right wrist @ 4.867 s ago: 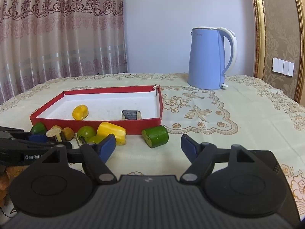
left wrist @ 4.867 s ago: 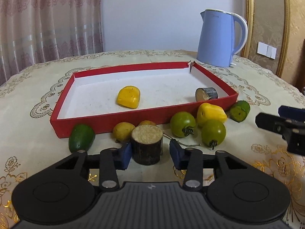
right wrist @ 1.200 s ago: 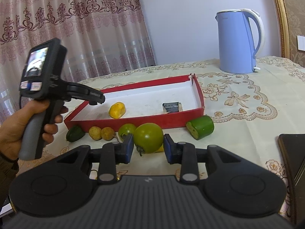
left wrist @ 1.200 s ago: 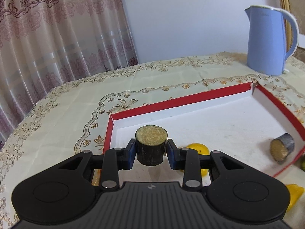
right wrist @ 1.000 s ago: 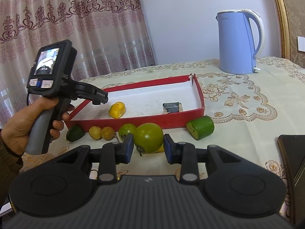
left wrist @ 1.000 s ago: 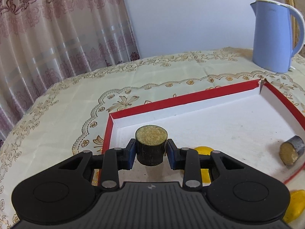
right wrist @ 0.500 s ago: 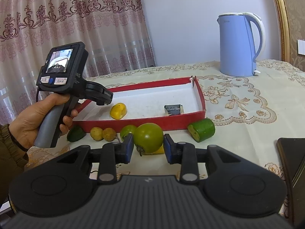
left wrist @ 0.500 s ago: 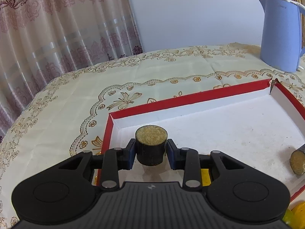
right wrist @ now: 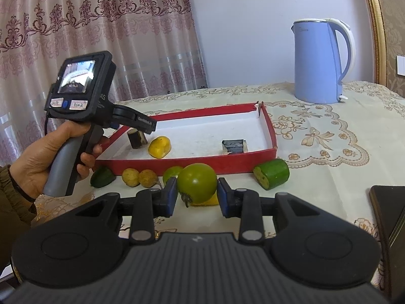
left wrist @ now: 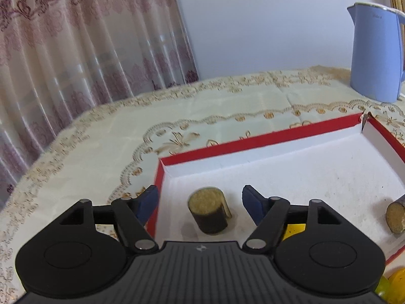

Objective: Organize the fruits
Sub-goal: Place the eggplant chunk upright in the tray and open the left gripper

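Left wrist view: the left gripper (left wrist: 200,204) is opening, its blue pads clear of the dark cylinder piece (left wrist: 209,212) standing between them, lower centre, inside the red tray (left wrist: 253,143).

Right wrist view: the right gripper (right wrist: 195,197) clamps a green tomato (right wrist: 197,183) at centre — in front of the tray's near wall.

Left wrist camera sits low and close, looking down along its fingers into the near corner of the red tray (left wrist: 253,141). Right wrist camera hangs further back, off the tray's (right wrist: 192,163) long front side, facing across the table toward the curtain (right wrist: 101,38) and blue kettle (right wrist: 319,60). Both views share the tray, the kettle (left wrist: 374,55) and the curtain (left wrist: 76,50); the right one also catches the left gripper (right wrist: 141,124) itself.
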`<action>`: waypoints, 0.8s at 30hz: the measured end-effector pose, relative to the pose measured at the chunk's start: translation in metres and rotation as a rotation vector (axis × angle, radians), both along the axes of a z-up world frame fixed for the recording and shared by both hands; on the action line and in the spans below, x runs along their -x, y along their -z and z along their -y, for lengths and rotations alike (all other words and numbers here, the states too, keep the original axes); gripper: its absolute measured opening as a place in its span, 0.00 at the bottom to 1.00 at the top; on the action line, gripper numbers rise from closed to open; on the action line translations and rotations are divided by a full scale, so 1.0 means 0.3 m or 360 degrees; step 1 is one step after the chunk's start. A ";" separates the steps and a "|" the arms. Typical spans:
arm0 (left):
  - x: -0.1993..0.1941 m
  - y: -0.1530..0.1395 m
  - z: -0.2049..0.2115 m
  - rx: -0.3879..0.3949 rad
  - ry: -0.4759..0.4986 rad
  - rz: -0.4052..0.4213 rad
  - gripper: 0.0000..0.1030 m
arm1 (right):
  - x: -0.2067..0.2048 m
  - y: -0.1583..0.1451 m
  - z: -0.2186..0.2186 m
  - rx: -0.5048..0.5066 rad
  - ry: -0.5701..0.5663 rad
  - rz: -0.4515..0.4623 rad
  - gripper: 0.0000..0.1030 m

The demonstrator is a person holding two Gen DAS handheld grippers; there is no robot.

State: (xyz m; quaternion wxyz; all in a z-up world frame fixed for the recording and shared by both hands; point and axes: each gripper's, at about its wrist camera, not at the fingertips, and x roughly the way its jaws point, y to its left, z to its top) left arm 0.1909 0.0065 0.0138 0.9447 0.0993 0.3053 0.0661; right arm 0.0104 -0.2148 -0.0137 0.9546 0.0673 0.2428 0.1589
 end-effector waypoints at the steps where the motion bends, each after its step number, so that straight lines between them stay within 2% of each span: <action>1: 0.010 -0.007 -0.003 0.0004 0.0002 0.0009 0.71 | 0.000 0.000 -0.003 0.0002 -0.0001 0.0002 0.31; 5: 0.060 -0.023 -0.013 0.0039 -0.0013 0.0014 0.71 | -0.002 0.000 -0.016 0.0011 -0.0005 0.0004 0.31; 9: 0.116 -0.021 -0.018 0.0061 -0.0029 0.0016 0.79 | -0.010 -0.007 -0.028 0.0020 -0.0013 0.0011 0.31; 14: 0.180 -0.022 -0.027 0.0090 -0.0039 0.0016 0.79 | -0.025 -0.033 -0.044 0.0041 -0.0020 0.0044 0.31; 18: 0.220 -0.020 -0.041 0.0111 -0.0048 0.0013 0.84 | -0.053 -0.053 -0.047 0.0050 -0.0017 0.0063 0.31; 24: 0.272 -0.008 -0.070 0.0135 -0.0079 0.0004 0.85 | -0.106 -0.095 -0.050 0.0065 -0.0005 0.0100 0.31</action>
